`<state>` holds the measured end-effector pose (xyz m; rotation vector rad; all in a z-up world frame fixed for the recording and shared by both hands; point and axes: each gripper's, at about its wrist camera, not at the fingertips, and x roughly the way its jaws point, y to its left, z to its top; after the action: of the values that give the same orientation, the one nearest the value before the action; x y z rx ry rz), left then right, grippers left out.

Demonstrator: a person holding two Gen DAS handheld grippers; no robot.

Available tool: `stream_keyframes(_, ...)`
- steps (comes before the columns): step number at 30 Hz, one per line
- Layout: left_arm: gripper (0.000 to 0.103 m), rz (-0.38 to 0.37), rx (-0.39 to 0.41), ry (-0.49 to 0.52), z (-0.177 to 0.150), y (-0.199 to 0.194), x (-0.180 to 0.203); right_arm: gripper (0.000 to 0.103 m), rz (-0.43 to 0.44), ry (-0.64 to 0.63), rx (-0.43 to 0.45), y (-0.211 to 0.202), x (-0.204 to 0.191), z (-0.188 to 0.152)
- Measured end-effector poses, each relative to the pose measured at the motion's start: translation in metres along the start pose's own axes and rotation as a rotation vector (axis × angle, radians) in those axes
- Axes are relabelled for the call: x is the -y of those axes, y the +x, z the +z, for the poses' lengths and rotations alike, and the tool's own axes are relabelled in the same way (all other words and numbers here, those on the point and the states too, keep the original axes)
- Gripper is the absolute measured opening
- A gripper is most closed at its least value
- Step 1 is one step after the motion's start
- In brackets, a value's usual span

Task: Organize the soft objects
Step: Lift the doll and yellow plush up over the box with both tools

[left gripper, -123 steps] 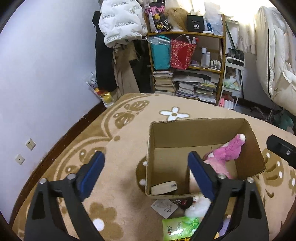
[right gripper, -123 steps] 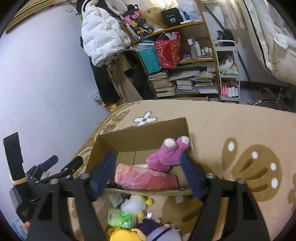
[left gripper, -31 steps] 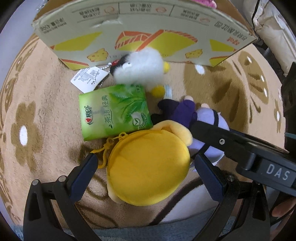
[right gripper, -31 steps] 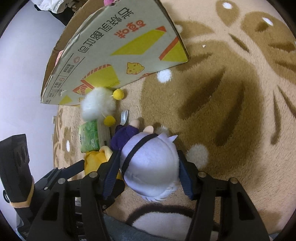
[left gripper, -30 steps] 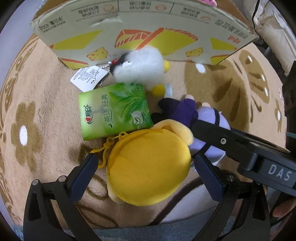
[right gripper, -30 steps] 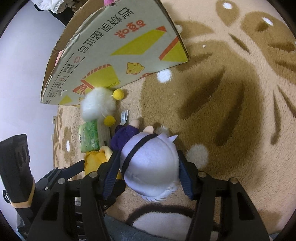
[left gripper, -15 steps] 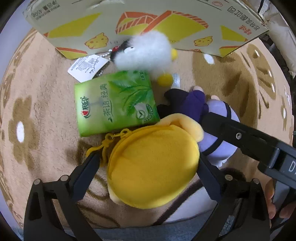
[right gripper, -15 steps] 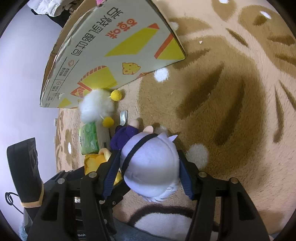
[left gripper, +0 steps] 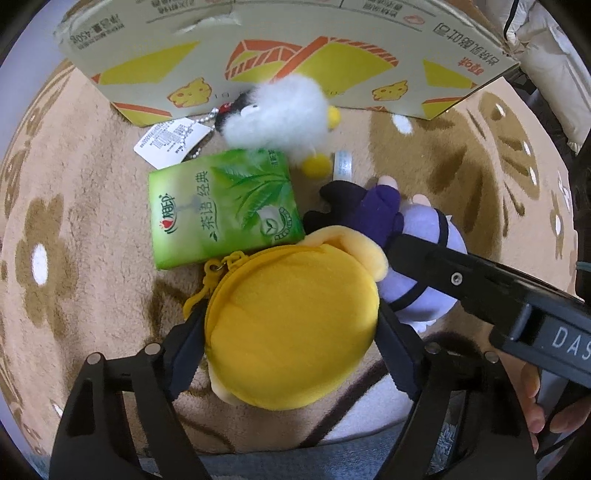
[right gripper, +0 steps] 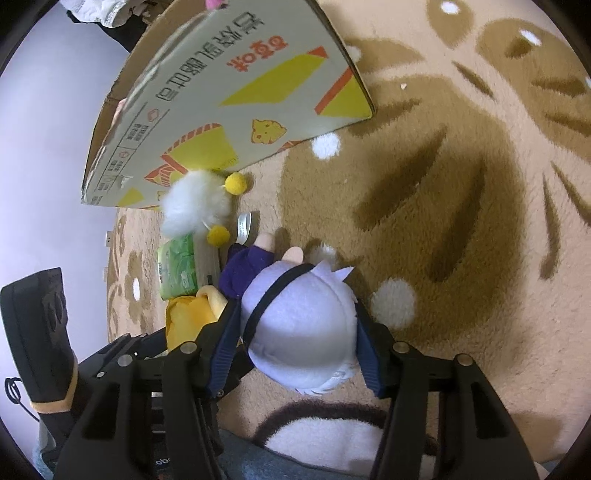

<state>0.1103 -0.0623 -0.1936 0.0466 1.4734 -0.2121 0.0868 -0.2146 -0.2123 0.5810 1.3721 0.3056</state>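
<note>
Can't see inside the cardboard box from down here, just its printed outer wall and a sliver of pink poking over the rim. Left gripper pinching the yellow plush pouch from both sides, pads mostly buried behind it. Right gripper clamped on the lavender plush doll, fingers snug against its head. Green tissue pack lying flat just beside the pouch, fluffy white plush with a paper tag up against the box. All sitting on a tan flower-pattern rug, pale wall off left.
</note>
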Motion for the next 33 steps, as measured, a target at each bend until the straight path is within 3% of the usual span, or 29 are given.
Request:
stream_keyframes(7,0.083,0.058,0.068,-0.065,-0.007,-0.021,-0.015,0.059,-0.014,-0.036,0.133,-0.023,-0.009,-0.004)
stream_keyframes(16,0.083,0.079,0.168,-0.102,-0.019,-0.048,-0.021,0.059,0.0,-0.032,0.209,-0.041,-0.007,-0.004)
stream_keyframes(20,0.083,0.101,0.235,-0.1,-0.03,-0.069,-0.018,0.059,-0.034,-0.084,0.26,-0.052,-0.018,-0.008)
stream_keyframes(24,0.083,0.114,0.308,-0.108,-0.031,-0.083,-0.021,0.059,-0.094,-0.131,0.371,-0.071,-0.028,-0.015)
stream_keyframes(33,0.083,0.173,0.526,-0.155,-0.048,-0.129,-0.026,0.059,-0.064,-0.128,0.542,-0.113,-0.026,-0.027)
